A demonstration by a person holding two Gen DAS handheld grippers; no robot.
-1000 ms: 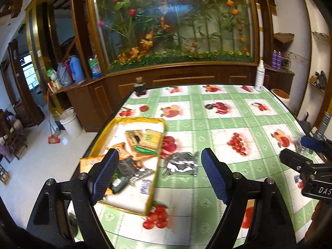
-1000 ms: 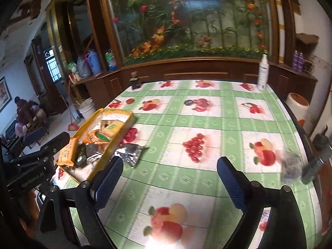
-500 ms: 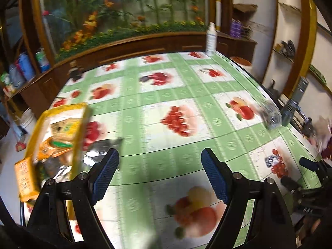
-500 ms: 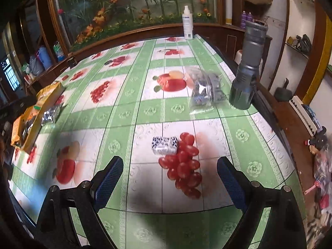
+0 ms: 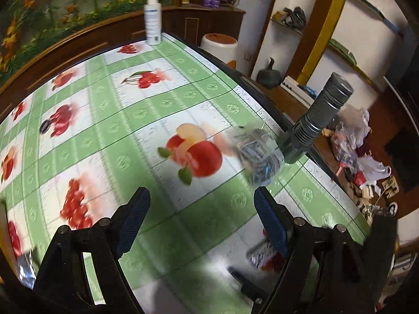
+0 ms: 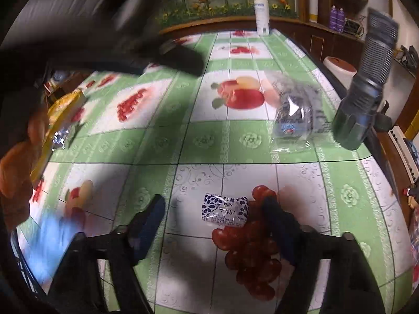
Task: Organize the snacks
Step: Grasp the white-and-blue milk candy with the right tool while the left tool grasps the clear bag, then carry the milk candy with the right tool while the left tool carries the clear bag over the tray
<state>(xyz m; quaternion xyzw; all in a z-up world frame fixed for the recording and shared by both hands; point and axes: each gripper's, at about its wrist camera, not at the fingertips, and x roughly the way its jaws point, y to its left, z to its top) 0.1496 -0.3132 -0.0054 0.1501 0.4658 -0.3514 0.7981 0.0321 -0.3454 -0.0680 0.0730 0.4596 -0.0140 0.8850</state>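
Right gripper (image 6: 213,216) jaws closing around small white-and-blue wrapped candy (image 6: 224,210) on near green fruit-print tablecloth (image 6: 204,141), pads not yet touching. Left gripper (image 5: 201,217) wide, empty, over table. Clear bag of snacks (image 6: 294,113) lies far right beside grey flashlight (image 6: 364,89).
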